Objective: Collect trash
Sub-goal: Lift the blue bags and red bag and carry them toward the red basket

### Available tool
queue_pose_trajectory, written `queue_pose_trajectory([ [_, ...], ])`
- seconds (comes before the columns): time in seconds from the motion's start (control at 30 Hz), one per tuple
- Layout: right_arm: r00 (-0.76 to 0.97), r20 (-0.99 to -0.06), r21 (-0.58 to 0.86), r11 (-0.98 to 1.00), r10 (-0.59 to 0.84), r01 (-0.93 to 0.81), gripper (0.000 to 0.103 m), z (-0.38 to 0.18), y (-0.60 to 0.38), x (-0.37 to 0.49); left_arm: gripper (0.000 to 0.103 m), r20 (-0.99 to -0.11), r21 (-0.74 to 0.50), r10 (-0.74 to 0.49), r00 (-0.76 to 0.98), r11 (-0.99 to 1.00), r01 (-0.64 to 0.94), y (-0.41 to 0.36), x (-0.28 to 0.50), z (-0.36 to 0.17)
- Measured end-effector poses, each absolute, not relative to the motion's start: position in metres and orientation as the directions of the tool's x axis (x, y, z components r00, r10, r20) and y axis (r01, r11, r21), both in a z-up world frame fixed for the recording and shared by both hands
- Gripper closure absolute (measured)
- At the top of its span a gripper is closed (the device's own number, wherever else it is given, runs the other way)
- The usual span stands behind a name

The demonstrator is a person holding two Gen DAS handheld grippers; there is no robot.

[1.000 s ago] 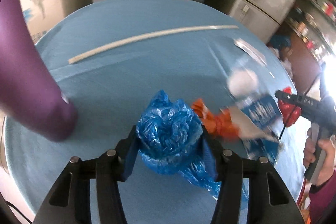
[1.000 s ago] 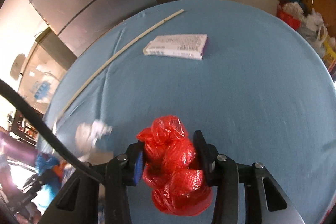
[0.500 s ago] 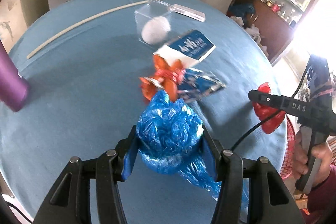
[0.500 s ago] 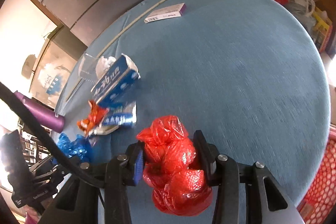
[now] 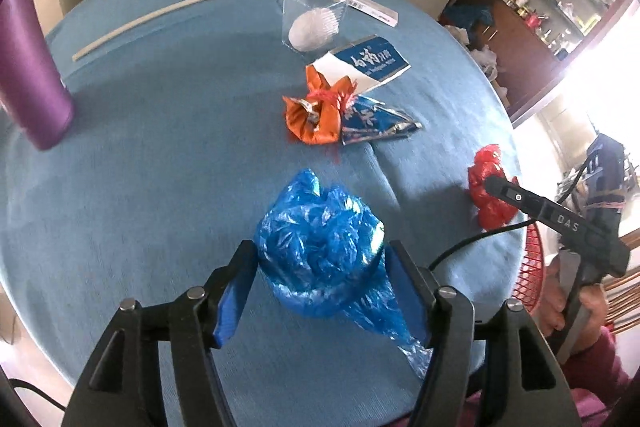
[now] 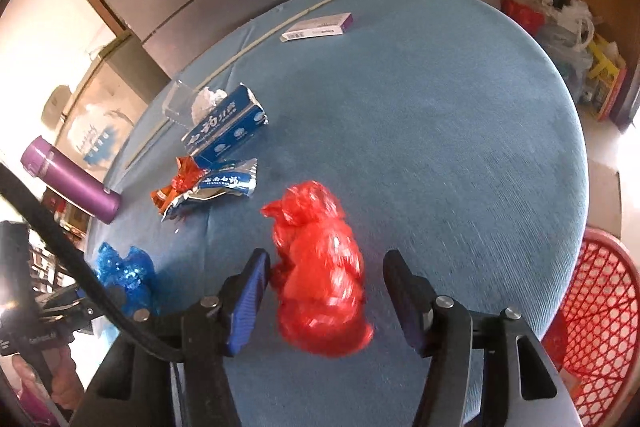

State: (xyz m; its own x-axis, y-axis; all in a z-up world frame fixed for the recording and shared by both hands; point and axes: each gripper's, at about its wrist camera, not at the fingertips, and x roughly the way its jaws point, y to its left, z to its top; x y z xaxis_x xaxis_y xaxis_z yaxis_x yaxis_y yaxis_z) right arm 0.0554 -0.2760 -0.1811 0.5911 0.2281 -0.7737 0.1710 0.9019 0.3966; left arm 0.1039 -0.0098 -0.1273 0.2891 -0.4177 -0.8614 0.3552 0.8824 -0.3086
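Note:
My left gripper [image 5: 320, 275] is shut on a crumpled blue plastic bag [image 5: 320, 251] above the round blue table [image 5: 160, 167]. My right gripper [image 6: 326, 285] is open; a crumpled red plastic bag [image 6: 316, 267] sits between its spread fingers, touching the left pad and blurred. The red bag also shows in the left wrist view [image 5: 486, 193] near the table's right edge. A red mesh basket [image 6: 596, 315] stands below the table edge at the right. An orange wrapper [image 5: 316, 111], a blue foil wrapper [image 5: 376, 121] and a blue-and-white carton [image 5: 366, 63] lie mid-table.
A purple bottle [image 5: 28, 67] stands at the table's left. A clear box with a white wad [image 5: 314, 23], a long white stick [image 5: 192, 5] and a flat white-and-purple box [image 6: 318, 27] lie at the far side. Cabinets and a fridge stand behind.
My right gripper has opened and the red bag has come loose between its fingers. Both grippers have pulled back toward the near table edge; the left still grips the blue bag.

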Motion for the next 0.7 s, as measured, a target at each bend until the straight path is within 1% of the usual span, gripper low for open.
queue_pose_trajectory([
  [0.23, 0.604, -0.763, 0.399, 0.903, 0.23, 0.16, 0.04, -0.182, -0.275, 0.059, 0.035, -0.859, -0.329, -0.431, 0.276, 0.878, 0.347, -0.005, 0.092, -0.118],
  [0.3, 0.6, -0.767, 0.388, 0.909, 0.228, 0.15, 0.041, -0.184, -0.27, 0.061, 0.033, -0.858, -0.324, -0.429, 0.283, 0.879, 0.349, -0.004, 0.088, -0.116],
  [0.4, 0.607, -0.761, 0.396, 0.905, 0.23, 0.154, 0.052, -0.189, -0.267, 0.061, 0.03, -0.86, -0.313, -0.423, 0.285, 0.879, 0.36, -0.01, 0.088, -0.116],
  [0.43, 0.614, -0.756, 0.394, 0.906, 0.226, 0.153, 0.053, -0.188, -0.266, 0.06, 0.03, -0.862, -0.311, -0.42, 0.283, 0.88, 0.359, -0.013, 0.09, -0.117],
  [0.7, 0.622, -0.735, 0.456, 0.875, 0.269, 0.161, 0.054, -0.188, -0.276, 0.045, 0.03, -0.854, -0.352, -0.443, 0.271, 0.878, 0.324, -0.035, 0.108, -0.127],
])
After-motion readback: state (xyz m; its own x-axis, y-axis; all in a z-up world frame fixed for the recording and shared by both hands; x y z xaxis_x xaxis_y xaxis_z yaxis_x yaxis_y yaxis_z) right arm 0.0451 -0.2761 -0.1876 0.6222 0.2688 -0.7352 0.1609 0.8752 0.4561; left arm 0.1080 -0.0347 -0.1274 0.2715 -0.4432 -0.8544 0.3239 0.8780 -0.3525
